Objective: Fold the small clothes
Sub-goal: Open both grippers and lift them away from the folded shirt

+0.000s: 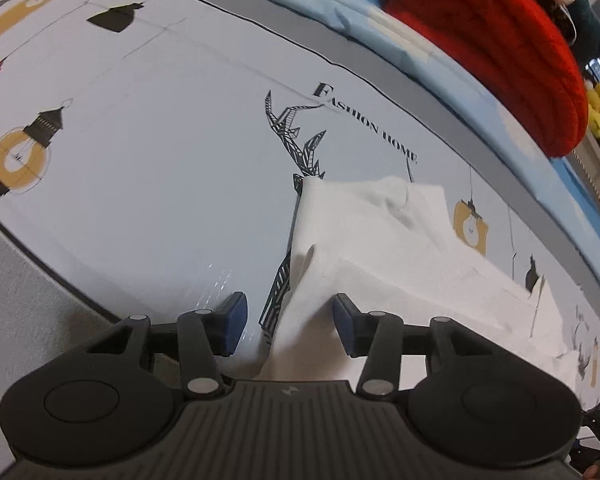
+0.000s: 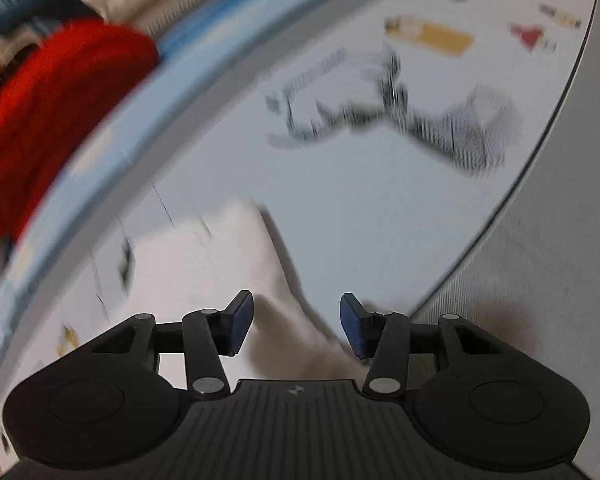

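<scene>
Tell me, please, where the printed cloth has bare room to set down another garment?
Bare printed cloth lies between the white garment and the lamp prints. It is crowded along the far edge, where the red knit is piled.

Two wrist cameras are looking steeply down, close over the tabletop [image 1: 140, 200].
Each is sitting just behind its tool, facing forward along it; both are sharing the white garment [image 1: 380, 248] and red knit [image 1: 500, 52]; right view is blurring.

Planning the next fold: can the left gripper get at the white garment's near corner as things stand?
Probably yes. The left gripper is open, and the white garment already has its near corner lying between the pads, which are not pressing on it, with nothing on top.
</scene>
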Tool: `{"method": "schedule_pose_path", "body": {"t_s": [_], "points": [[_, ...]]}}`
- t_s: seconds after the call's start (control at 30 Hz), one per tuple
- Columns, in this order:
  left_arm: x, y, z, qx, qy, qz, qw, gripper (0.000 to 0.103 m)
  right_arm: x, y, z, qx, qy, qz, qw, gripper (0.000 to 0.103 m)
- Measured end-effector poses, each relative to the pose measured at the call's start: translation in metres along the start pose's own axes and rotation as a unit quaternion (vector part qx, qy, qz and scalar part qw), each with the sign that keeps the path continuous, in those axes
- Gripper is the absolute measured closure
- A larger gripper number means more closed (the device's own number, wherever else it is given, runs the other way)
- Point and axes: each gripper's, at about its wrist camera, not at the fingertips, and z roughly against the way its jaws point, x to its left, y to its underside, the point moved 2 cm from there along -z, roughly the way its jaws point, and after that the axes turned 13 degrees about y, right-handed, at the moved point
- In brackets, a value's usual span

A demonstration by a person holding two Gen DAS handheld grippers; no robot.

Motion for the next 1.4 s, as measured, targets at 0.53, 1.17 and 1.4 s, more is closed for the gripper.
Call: {"method": "schedule_pose_path", "body": {"t_s": [0.53,1.17,1.4], "points": [[-0.032,-0.005,0.019,-0.032,-0.012,-0.118,0.9924,0.084,-0.006,-0.015,-0.003,-0.025,0.056,-0.007,0.998,0.093],[-0.087,0.095,0.138,-0.098,0.028,-0.291,0.9511,0.067,-0.02,0.022,0.123,-0.154,-0.035,0.065,0.985,0.054],[-0.095,0.161,0.241,-0.123,0.064,-0.29,0.9468,0.058,-0.072,0.069,0.247,-0.249,-0.115,0.117,0.954,0.055]]}}
